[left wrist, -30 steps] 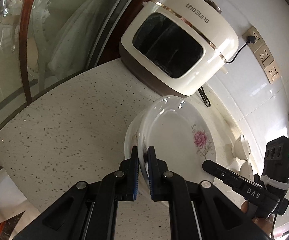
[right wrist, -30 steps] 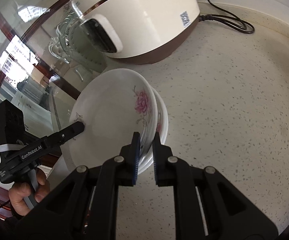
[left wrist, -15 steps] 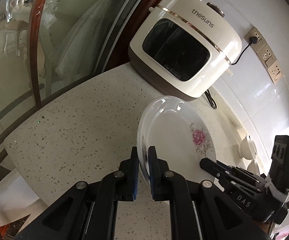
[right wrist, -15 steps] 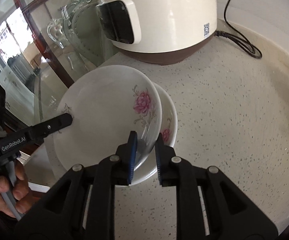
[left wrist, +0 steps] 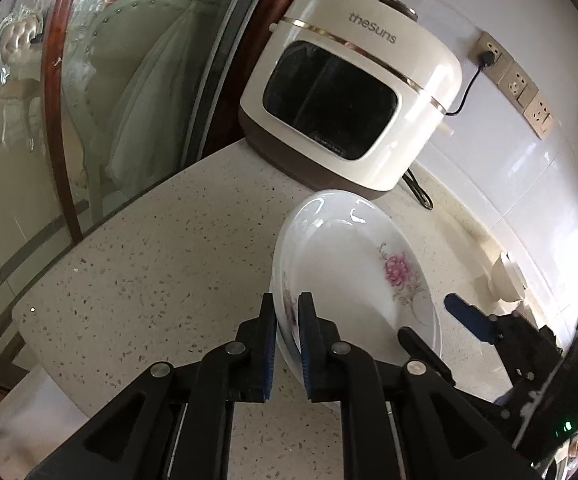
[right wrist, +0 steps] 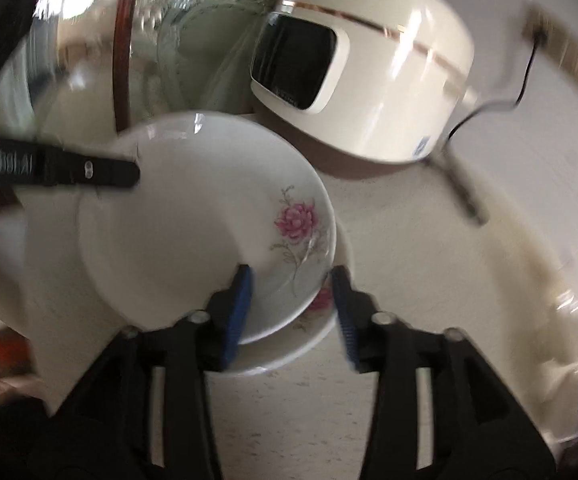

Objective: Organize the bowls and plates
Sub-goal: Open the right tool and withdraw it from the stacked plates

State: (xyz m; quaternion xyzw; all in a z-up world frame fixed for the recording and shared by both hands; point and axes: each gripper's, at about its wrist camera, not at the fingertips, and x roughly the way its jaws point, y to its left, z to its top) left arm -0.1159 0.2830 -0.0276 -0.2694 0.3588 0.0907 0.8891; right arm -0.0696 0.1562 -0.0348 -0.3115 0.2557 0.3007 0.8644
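Observation:
A white plate with a pink flower [left wrist: 353, 272] is tilted over the speckled counter [left wrist: 161, 272]. My left gripper [left wrist: 287, 320] is shut on its near rim. In the right wrist view this top plate [right wrist: 193, 224] lies over a second flowered plate [right wrist: 289, 344], whose edge shows below and to the right. My right gripper [right wrist: 291, 296] is opening. The top plate's rim sits between its blue pads [right wrist: 241, 292], which do not press on it. The left gripper's finger [right wrist: 89, 168] reaches the plate's far rim. The right gripper's fingers [left wrist: 465, 316] show beside the plate.
A cream rice cooker [left wrist: 349, 92] stands behind the plates, its cord running to the wall sockets [left wrist: 517, 84]. A glass door with a wooden frame [left wrist: 61, 100] borders the counter's left edge. Small white dishes [left wrist: 505, 280] sit by the wall on the right.
My right gripper has let go of the plate's rim: its jaws have spread and the hand has rolled and shifted. My left gripper keeps its hold on the plate.

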